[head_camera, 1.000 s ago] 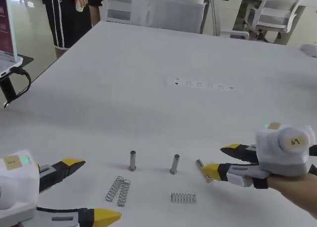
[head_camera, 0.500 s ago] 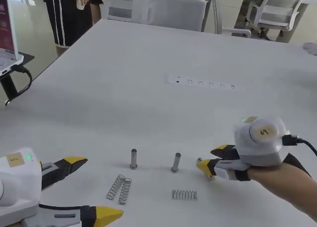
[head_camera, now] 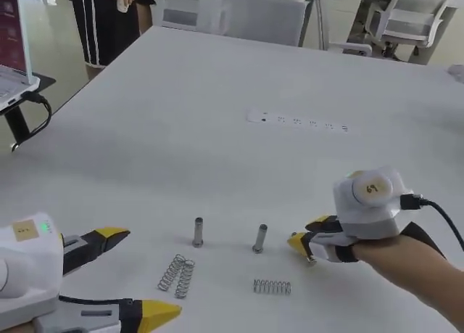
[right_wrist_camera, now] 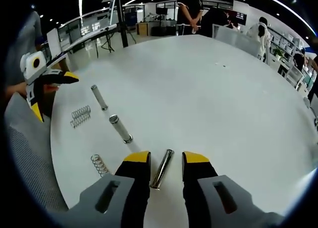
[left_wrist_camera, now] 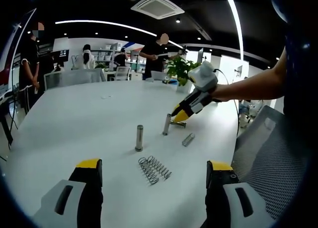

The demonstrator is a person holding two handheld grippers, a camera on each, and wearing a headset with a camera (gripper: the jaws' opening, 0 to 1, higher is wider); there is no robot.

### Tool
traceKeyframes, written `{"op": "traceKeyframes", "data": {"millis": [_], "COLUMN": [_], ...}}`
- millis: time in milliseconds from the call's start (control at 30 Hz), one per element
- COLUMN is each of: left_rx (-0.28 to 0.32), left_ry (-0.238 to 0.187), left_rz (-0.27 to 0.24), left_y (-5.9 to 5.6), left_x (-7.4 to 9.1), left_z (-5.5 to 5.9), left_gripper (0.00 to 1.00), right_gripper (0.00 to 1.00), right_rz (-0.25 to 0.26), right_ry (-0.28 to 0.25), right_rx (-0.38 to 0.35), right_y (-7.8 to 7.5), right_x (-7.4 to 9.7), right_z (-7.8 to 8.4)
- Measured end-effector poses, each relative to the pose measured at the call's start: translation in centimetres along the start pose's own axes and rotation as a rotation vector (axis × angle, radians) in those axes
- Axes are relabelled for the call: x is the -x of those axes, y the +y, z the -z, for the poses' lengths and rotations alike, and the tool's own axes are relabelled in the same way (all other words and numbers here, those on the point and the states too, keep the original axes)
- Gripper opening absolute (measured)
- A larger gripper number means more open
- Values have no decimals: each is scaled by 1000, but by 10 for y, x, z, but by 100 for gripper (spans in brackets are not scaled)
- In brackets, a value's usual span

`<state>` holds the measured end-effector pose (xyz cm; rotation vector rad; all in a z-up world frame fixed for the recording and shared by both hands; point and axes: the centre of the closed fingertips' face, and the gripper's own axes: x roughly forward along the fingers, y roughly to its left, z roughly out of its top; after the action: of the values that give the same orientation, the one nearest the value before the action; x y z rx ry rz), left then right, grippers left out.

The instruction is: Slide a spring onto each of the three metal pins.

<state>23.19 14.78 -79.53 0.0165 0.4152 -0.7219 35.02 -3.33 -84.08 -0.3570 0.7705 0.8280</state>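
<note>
Two metal pins stand upright on the white table, the left pin point(head_camera: 198, 231) and the middle pin point(head_camera: 259, 239). A third pin point(right_wrist_camera: 161, 168) lies flat between the jaws of my right gripper point(head_camera: 307, 233), which is open with a narrow gap on either side of the pin. Two springs point(head_camera: 175, 276) lie side by side in front of the left pin, and a single spring point(head_camera: 272, 286) lies in front of the middle pin. My left gripper point(head_camera: 138, 275) is wide open at the near left, holding nothing, with the spring pair point(left_wrist_camera: 154, 168) just ahead of its jaws.
A white power strip point(head_camera: 303, 122) lies further back on the table point(head_camera: 181, 115). Chairs point(head_camera: 250, 17) stand at the far edge and a person point(head_camera: 105, 17) stands at the far left corner. A laptop point(head_camera: 14, 64) is off the left side.
My right gripper has moved left and its jaws have narrowed around the lying pin. The left gripper has stayed still. The head camera has shifted slightly.
</note>
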Motion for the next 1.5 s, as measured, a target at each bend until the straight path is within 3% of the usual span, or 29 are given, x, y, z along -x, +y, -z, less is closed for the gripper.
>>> {"op": "traceKeyframes", "data": {"millis": [933,1500], "left_rx": [16,26], "left_ry": [-8,-14], "left_rz": [0,4], "left_y": [2,1], "left_x": [0,0], "left_z": [2,1], "left_gripper": [82,81], "right_gripper": [14,8], "right_rz": [47,67], "right_ry": [116,159], "right_rx": [-29,-31], "right_y": [-4,-4], "right_x": [-14,-17], "right_z": [8,8]}}
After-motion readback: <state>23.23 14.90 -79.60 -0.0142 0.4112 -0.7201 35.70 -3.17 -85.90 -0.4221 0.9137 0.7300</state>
